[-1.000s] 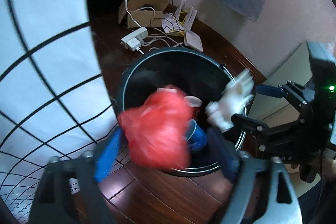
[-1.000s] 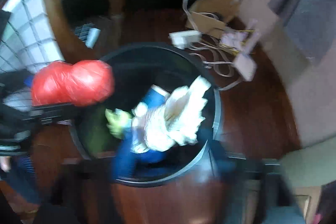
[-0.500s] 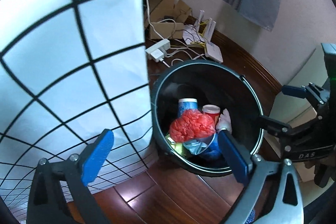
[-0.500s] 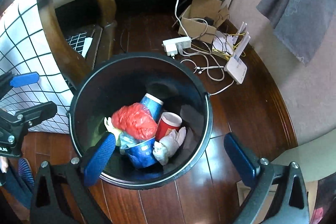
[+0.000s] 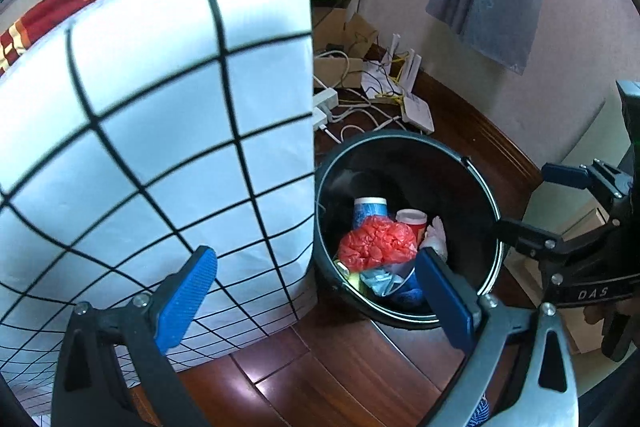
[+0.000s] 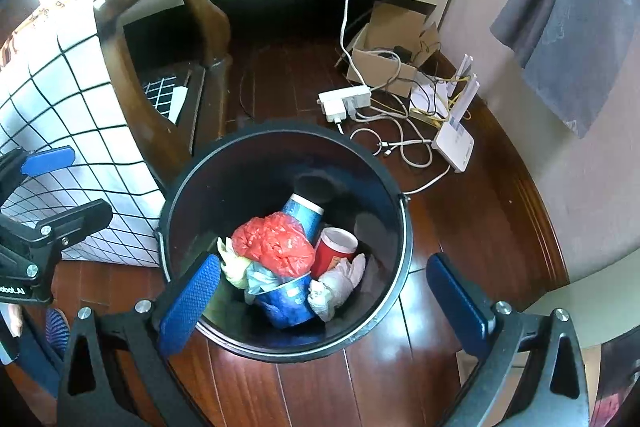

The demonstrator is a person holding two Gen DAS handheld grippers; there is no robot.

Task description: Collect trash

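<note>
Above the black bin (image 6: pixel 394 269), both pairs of tongs are hanging with nothing between their blue pads; the right tongs (image 6: pixel 326 301) are standing wide, one pad over the bin's near rim and the other out over the wooden floor (image 6: pixel 320 391); the left tongs (image 5: pixel 316 301) are gaping just as wide, one pad in front of the white checked cloth (image 5: pixel 152 131), the other over the bin's edge; the last two log figures for each are level, the widening having come earlier in the second. Inside the bin the trash is lying in a heap: a crumpled red bag (image 6: pixel 276 243) is sitting on top, touching a blue cup (image 6: pixel 302 213) behind it and a red cup (image 6: pixel 336 251) beside it; a white glove (image 6: pixel 340 283) is resting against the red cup; a blue bowl (image 6: pixel 286 301) is lying at the near side. Beyond the bin, a power strip (image 6: pixel 346 101), tangled cables and a white router (image 6: pixel 454 143) are lying on the floor beside a cardboard box (image 6: pixel 384 59); a grey cloth (image 6: pixel 568 15) is hanging on the wall.
</note>
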